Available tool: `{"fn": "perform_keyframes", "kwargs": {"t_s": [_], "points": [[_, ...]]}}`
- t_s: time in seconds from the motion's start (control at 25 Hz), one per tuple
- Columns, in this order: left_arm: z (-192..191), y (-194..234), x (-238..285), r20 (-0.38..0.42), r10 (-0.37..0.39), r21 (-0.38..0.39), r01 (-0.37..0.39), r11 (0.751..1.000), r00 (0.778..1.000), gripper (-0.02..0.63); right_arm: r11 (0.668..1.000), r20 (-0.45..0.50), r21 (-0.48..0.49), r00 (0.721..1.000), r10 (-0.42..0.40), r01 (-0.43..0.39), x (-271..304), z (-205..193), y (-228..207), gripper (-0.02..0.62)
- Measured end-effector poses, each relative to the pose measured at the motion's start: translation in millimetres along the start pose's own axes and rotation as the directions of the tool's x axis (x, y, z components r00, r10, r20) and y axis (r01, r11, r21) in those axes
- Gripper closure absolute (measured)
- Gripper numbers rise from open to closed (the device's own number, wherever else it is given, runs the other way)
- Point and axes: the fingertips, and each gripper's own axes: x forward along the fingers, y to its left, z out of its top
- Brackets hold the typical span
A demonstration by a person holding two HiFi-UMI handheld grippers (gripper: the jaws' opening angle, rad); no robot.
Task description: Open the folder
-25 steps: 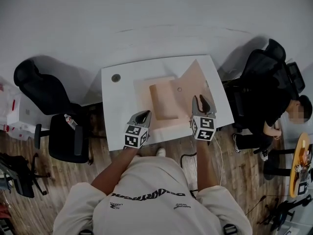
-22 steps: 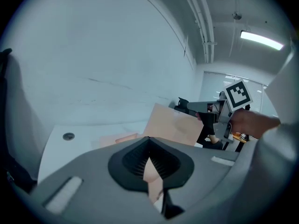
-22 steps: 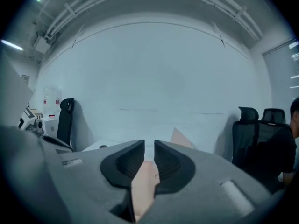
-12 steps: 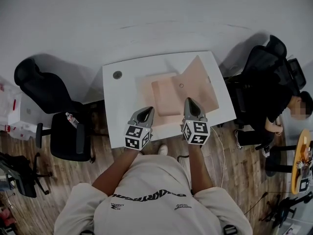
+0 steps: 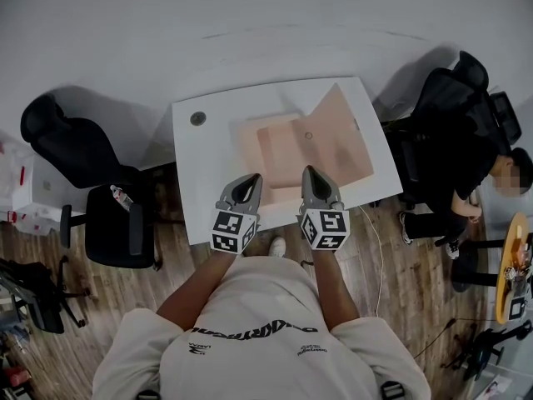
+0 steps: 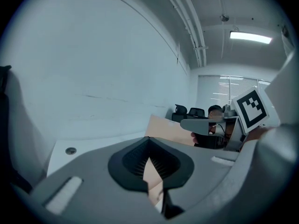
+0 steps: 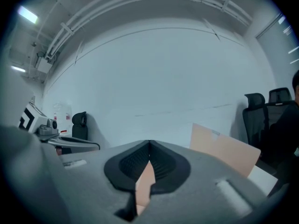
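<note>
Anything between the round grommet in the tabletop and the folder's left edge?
Nothing. In the head view, only bare white table lies between the grommet and the folder.

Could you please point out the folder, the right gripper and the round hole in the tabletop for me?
folder (image 5: 337, 140), head view, on its raised cover.
right gripper (image 5: 310, 173), head view, at its closed fingertips.
round hole (image 5: 197, 118), head view, at its centre.
</note>
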Motion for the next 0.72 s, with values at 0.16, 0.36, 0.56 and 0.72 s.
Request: {"fn": "perform_keyframes", "kwargs": {"t_s": [0.16, 0.36, 0.56, 0.72], "points": [[3.1, -3.1, -5.1, 0.01, 0.0, 0.018, 0.0, 1.0, 1.0, 0.606, 1.0, 0.001, -0.011, 1.0, 0.021, -0.021, -3.1, -3.3, 13.9, 0.597], [7.8, -4.5, -7.9, 0.026, 0.014, 0.036, -0.015, 0.999, 1.0, 0.606, 0.999, 0.001, -0.009, 0.999, 0.043, -0.043, -6.7, -4.4, 24.5, 0.597], [10.4, -4.6, -11.0, 0.041, 0.018, 0.04, -0.02, 0.999, 0.999, 0.606, 0.999, 0.007, -0.001, 0.999, 0.054, -0.054, -10.5, -5.8, 32.4, 0.597], [11.9, -6.8, -13.4, 0.049, 0.014, 0.039, -0.016, 0.999, 0.999, 0.606, 0.998, 0.004, 0.003, 0.998, 0.056, -0.056, -14.0, -9.1, 36.3, 0.597]]}}
